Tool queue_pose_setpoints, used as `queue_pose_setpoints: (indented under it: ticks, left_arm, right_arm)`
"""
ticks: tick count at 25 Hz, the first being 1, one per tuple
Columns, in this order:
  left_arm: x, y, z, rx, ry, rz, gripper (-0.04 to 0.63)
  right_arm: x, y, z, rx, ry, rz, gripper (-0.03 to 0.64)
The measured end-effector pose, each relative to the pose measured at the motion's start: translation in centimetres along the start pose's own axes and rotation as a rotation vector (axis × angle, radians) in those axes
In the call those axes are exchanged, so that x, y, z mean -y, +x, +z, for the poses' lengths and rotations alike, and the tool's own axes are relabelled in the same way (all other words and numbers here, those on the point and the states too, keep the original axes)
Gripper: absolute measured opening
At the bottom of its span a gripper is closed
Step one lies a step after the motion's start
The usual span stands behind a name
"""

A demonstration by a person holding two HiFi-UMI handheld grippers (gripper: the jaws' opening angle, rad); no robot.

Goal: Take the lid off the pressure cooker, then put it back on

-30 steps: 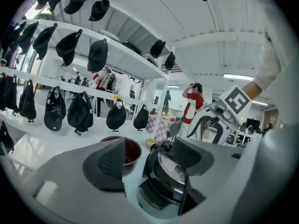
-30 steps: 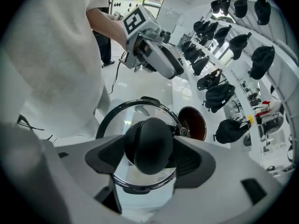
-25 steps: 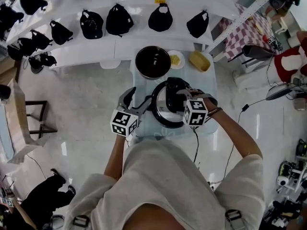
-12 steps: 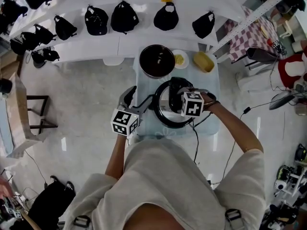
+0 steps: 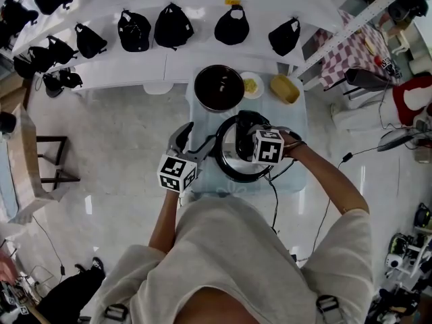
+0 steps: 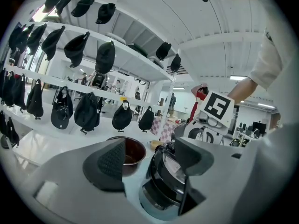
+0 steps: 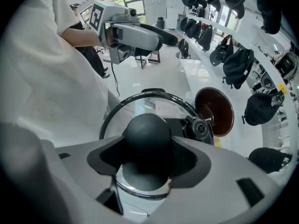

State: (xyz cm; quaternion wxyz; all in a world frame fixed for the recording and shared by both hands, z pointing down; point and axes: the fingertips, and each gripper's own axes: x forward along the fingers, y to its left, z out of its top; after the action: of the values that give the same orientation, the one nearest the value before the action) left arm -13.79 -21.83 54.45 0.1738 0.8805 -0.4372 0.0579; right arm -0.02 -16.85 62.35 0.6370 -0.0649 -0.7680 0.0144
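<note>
Right gripper (image 7: 148, 164) tipped down mid-frame, jaws just closing snug round the knob (image 7: 146, 133) to lift the lid (image 7: 140, 105); left gripper (image 6: 152, 160) gapes empty.

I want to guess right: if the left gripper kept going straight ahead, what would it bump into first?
Most likely the side of the pressure cooker, which shows straight ahead past the left gripper's open jaws. The brown bowl lies farther back, though depth is hard to judge.

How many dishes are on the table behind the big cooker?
3, in a row from left to right: a dark round pot, a small white plate with something yellow on it, and a yellow bowl. Something small could be hidden.
</note>
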Motion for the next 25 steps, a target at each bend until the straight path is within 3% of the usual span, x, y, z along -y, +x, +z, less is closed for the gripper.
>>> queue_pose_setpoints:
  ticks: [13, 25]
  left_arm:
    - [0.0, -0.1, 0.6, 0.004, 0.029, -0.001, 0.311]
    - [0.9, 0.7, 1.1, 0.000, 0.044, -0.030, 0.311]
  right_arm:
    - [0.6, 0.0, 0.5, 0.003, 0.112, -0.027, 0.269]
    - [1.8, -0.3, -0.7, 0.032, 0.566, -0.097, 0.270]
